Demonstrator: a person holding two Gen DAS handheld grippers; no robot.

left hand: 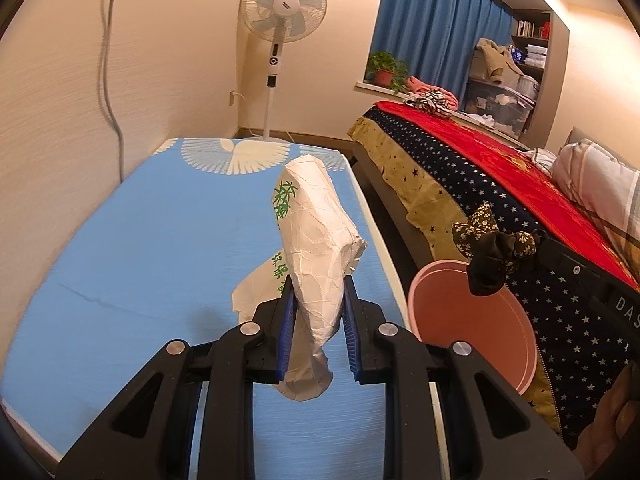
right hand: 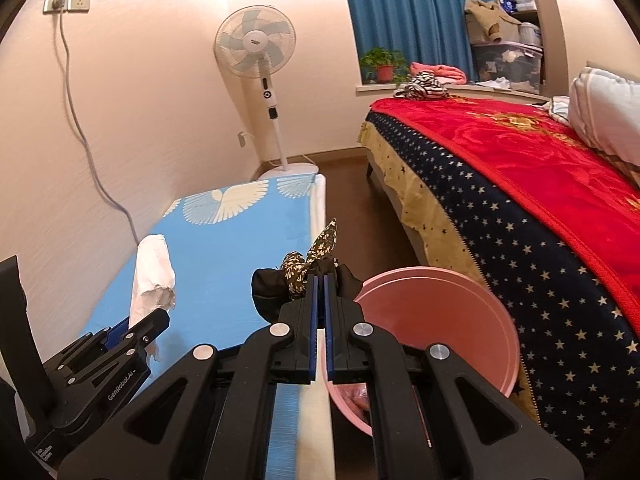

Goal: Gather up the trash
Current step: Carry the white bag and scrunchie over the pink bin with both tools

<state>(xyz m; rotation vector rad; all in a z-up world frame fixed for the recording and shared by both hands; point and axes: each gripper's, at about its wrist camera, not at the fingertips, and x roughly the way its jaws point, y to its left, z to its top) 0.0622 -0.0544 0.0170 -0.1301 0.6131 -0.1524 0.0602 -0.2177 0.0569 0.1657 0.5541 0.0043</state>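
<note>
A crumpled paper wrapper (left hand: 316,240) is clamped in the left gripper (left hand: 318,300) above the blue table (left hand: 120,240); a dark floral cloth (right hand: 304,276) is pinched in the right gripper (right hand: 321,284). Both should be carried squarely over the pink bin (right hand: 440,320) before anything is released, the cloth first, since it hangs nearest the rim.

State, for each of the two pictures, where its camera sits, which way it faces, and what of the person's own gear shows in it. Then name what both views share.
Left wrist: behind the left gripper, which grips a crumpled paper bag above the blue mat; the right gripper's arm shows at right.
Right wrist: behind the right gripper, shut on dark floral cloth; the left gripper shows at lower left.
Shared: pink bin, fan, bed, blue curtain.
</note>
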